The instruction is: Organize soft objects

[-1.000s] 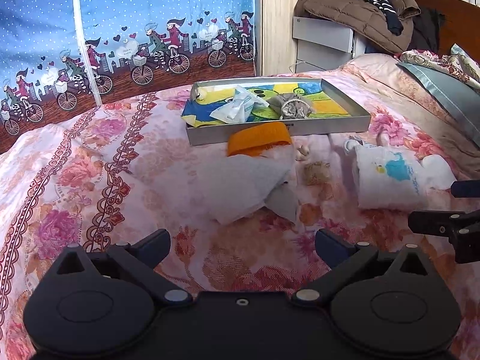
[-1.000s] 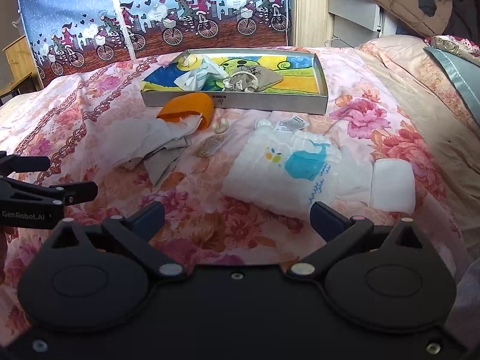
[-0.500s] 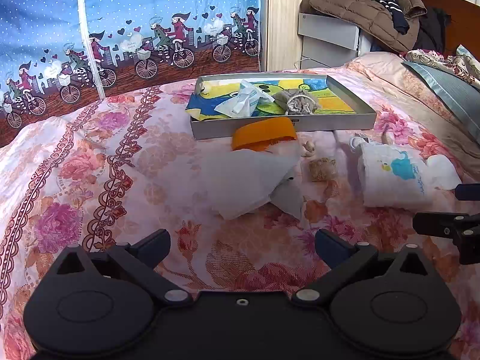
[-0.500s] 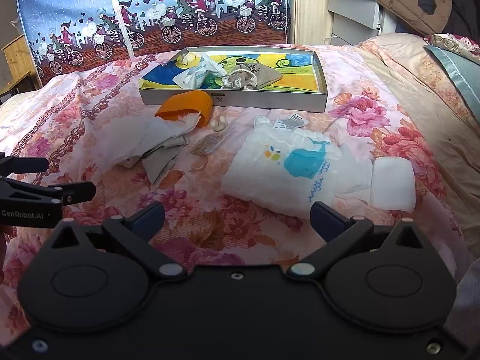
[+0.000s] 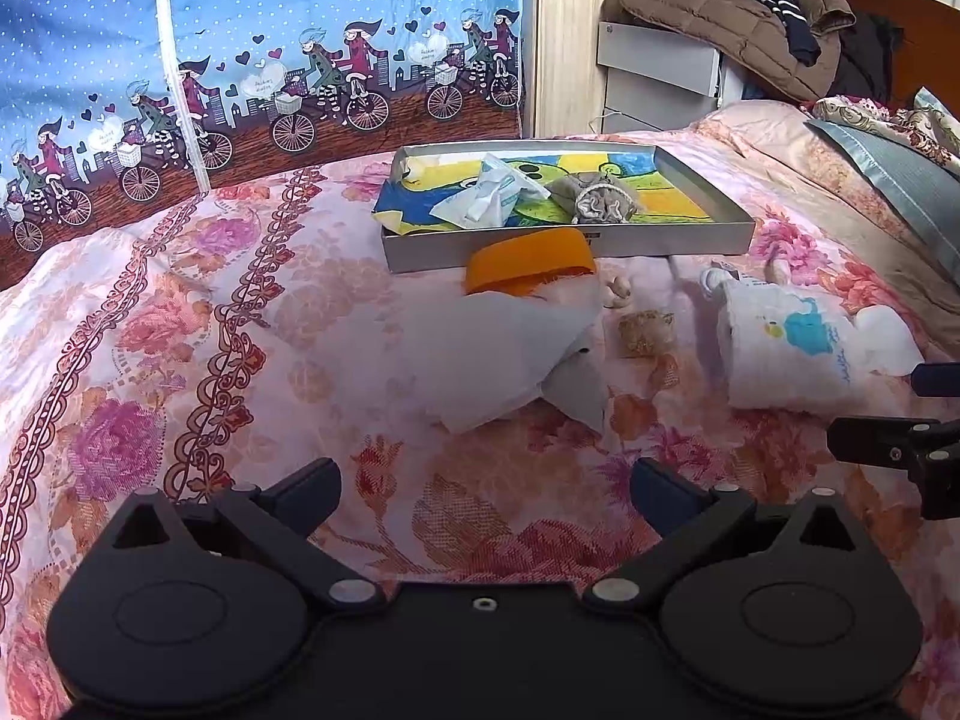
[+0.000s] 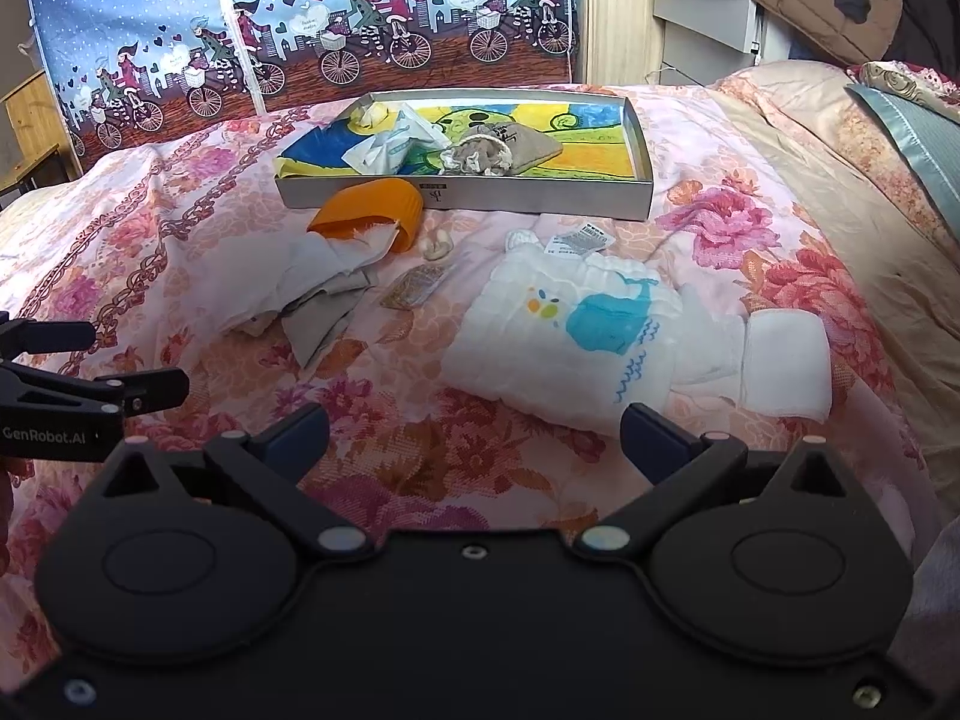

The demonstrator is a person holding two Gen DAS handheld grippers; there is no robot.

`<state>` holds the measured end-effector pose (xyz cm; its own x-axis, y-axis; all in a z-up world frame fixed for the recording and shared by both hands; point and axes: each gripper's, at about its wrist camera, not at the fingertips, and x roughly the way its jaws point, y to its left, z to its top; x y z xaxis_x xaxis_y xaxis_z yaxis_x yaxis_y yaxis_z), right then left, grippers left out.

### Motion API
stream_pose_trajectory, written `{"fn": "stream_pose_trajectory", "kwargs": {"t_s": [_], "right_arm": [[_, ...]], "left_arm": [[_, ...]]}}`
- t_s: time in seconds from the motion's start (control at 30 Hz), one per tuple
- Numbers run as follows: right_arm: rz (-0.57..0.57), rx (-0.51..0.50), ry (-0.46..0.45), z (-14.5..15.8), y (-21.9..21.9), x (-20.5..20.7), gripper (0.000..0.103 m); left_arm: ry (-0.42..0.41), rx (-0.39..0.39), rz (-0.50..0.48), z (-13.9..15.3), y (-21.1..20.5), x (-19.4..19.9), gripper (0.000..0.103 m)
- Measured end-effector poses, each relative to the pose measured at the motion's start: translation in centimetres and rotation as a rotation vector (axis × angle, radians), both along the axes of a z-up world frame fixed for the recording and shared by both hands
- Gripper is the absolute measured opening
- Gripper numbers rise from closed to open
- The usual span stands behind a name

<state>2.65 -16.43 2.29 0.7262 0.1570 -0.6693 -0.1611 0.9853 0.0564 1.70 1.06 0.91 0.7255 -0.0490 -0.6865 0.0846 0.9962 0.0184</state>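
We hold the left tongs (image 5: 485, 483) wide apart and empty, low over the flowered bedspread (image 5: 180, 324). The right tongs (image 6: 474, 429) are spread just as wide, holding nothing, and hover above the same cover. Each pair shows at the edge of the other's view: the right tongs at the right edge of the left view, the left tongs at the left edge of the right view.

Just ahead of the right tongs lies a white folded cloth (image 6: 576, 342) printed with a blue whale, a plain white flap reaching out on its right side and a paper tag (image 6: 579, 238) at its far end. Ahead of the left tongs we see a crumpled white cloth (image 5: 498, 354) with a grey cloth (image 5: 576, 387) tucked partly beneath it. An orange cup (image 5: 528, 261) lies on its side at the far end of that white cloth, touching it. Between the two heaps sit a small brown packet (image 5: 645, 333) and a pale little thing (image 5: 618, 291) that we cannot make out.

Beyond them all a grey tray (image 5: 564, 243) rests on the bed, just behind the cup. Inside it, on a bright picture lining, lie a tissue pack (image 5: 489, 195) and a grey drawstring pouch (image 5: 597, 198), side by side.

Farther off we see a curtain (image 5: 270, 60) with cyclists and a brown coat (image 5: 720, 18) heaped on a cabinet.
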Motion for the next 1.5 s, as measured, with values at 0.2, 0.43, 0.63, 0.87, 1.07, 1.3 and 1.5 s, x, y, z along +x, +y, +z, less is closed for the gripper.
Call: {"fn": "stream_pose_trajectory", "kwargs": {"t_s": [0.2,0.43,0.63,0.87,1.07,1.3,1.5], "right_arm": [[0.001,0.001,-0.001,-0.02,-0.03,0.06,0.103],[0.001,0.001,-0.001,-0.02,0.0,0.12,0.103],[0.002,0.0,-0.001,0.0,0.04,0.16,0.103],[0.002,0.0,0.0,0.02,0.19,0.35,0.103],[0.002,0.0,0.0,0.01,0.19,0.37,0.103],[0.002,0.0,0.001,-0.06,0.2,0.4,0.103],[0.002,-0.001,0.003,-0.21,0.24,0.52,0.103]], "left_arm": [[0.001,0.0,0.001,-0.04,0.02,0.01,0.102],[0.001,-0.001,0.0,-0.04,0.05,0.01,0.102],[0.001,0.0,-0.001,-0.02,0.07,0.02,0.102],[0.002,-0.001,-0.001,-0.01,0.1,0.02,0.102],[0.002,0.0,-0.001,0.0,0.12,0.02,0.102],[0.005,-0.001,-0.001,-0.27,0.26,-0.14,0.102],[0.011,-0.001,0.003,-0.74,0.41,-0.26,0.102]]}}
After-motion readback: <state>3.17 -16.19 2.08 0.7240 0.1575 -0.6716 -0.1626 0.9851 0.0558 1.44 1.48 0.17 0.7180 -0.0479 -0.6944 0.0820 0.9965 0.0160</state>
